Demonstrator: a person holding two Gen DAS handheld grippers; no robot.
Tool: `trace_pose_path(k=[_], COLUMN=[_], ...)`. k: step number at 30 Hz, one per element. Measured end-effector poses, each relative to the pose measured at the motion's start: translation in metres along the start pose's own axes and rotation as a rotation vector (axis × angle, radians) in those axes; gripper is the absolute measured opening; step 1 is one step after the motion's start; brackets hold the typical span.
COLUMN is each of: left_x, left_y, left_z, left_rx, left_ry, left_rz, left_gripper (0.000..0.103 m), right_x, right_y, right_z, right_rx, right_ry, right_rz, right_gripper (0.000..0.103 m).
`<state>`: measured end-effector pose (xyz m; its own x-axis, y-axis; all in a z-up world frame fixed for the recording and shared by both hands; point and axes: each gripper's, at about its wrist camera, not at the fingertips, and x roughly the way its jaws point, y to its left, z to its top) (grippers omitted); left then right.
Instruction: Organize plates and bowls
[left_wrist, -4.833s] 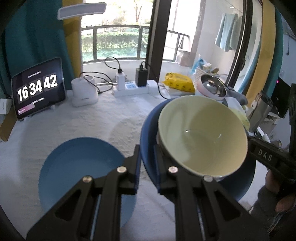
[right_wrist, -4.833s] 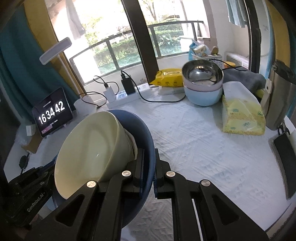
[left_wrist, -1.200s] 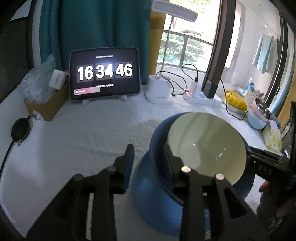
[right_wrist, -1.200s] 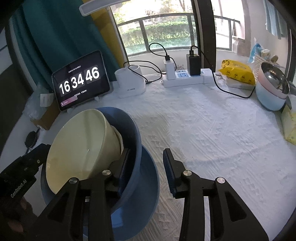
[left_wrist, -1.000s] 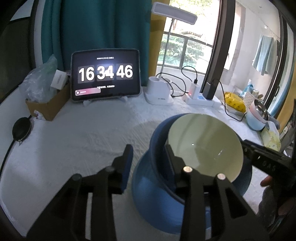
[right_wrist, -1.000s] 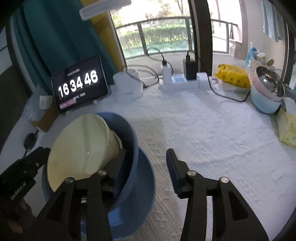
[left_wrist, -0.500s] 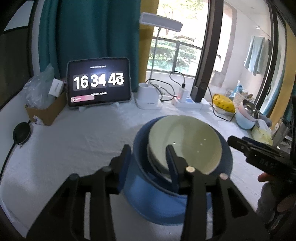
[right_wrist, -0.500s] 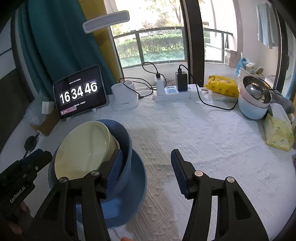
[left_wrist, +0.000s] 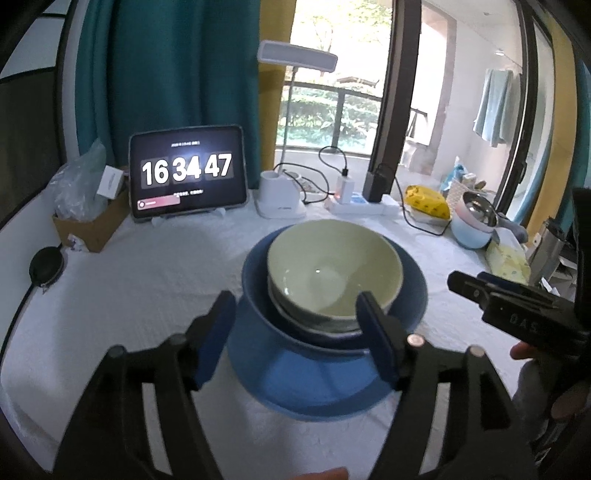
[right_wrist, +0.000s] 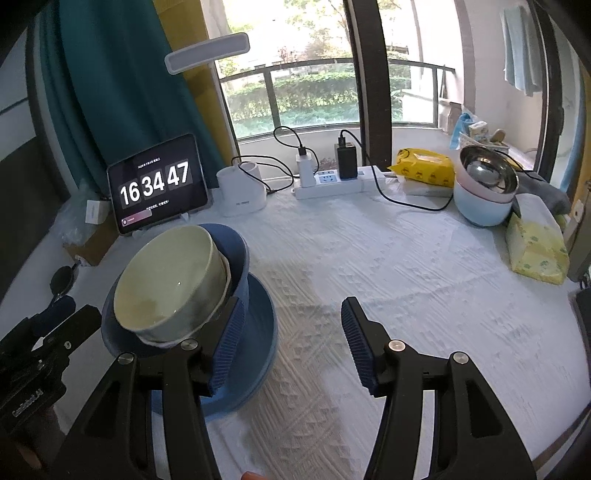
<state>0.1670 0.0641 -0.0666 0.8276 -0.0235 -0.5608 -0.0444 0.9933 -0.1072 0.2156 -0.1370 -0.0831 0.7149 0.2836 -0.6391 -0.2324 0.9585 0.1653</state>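
On the white-clothed table we see, from left to right, a tablet clock reading 16 34 47, then the stack itself: a cream bowl nested in a blue bowl, which sits on a blue plate, and far to the right a steel bowl set in pastel bowls. We find our left gripper with its jaws opening astride the stack's near edge, the pads off the rim. Our right gripper stands open beside the stack, its left finger close against the blue bowl and nothing between the jaws.
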Motion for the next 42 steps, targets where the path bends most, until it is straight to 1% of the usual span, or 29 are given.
trace_pose_path(k=[2, 9, 12, 14, 20, 23, 27, 35, 42], left_x=[-0.004, -0.021, -0.029, -0.035, -0.05, -0.058, -0.076, -0.107, -0.134], left_y=[-0.003, -0.02, -0.026, -0.03, -0.039, -0.043, -0.046, -0.055, -0.059], left_z=[-0.001, -0.004, -0.005, -0.005, -0.006, -0.005, -0.001, 0.006, 0.011], left_rx=[0.009, 0.054, 0.062, 0.069, 0.078, 0.083, 0.071, 0.104, 0.122], left_ry=[-0.011, -0.053, -0.068, -0.083, -0.112, -0.123, -0.174, -0.236, -0.298], left_rz=[0.004, -0.013, -0.023, -0.039, -0.051, -0.068, -0.078, -0.063, -0.043], left_gripper=[0.072, 0.089, 0.091, 0.092, 0.092, 0.092, 0.092, 0.092, 0.092], right_x=[-0.005, -0.027, -0.038, -0.047, -0.074, -0.088, -0.106, -0.137, -0.16], right_y=[-0.002, -0.012, -0.018, -0.022, -0.033, -0.034, -0.035, -0.033, -0.029], right_z=[-0.003, -0.011, -0.013, -0.014, -0.017, -0.018, -0.019, -0.017, -0.015], right_rx=[0.002, 0.01, 0.016, 0.019, 0.015, 0.004, -0.005, -0.032, -0.046], right_ry=[-0.005, -0.041, -0.063, -0.079, -0.128, -0.156, -0.192, -0.256, -0.305], right_rz=[-0.003, -0.019, -0.034, -0.044, -0.064, -0.084, -0.102, -0.137, -0.147], right_gripper=[0.058, 0.058, 0.058, 0.058, 0.058, 0.058, 0.058, 0.058, 0.058])
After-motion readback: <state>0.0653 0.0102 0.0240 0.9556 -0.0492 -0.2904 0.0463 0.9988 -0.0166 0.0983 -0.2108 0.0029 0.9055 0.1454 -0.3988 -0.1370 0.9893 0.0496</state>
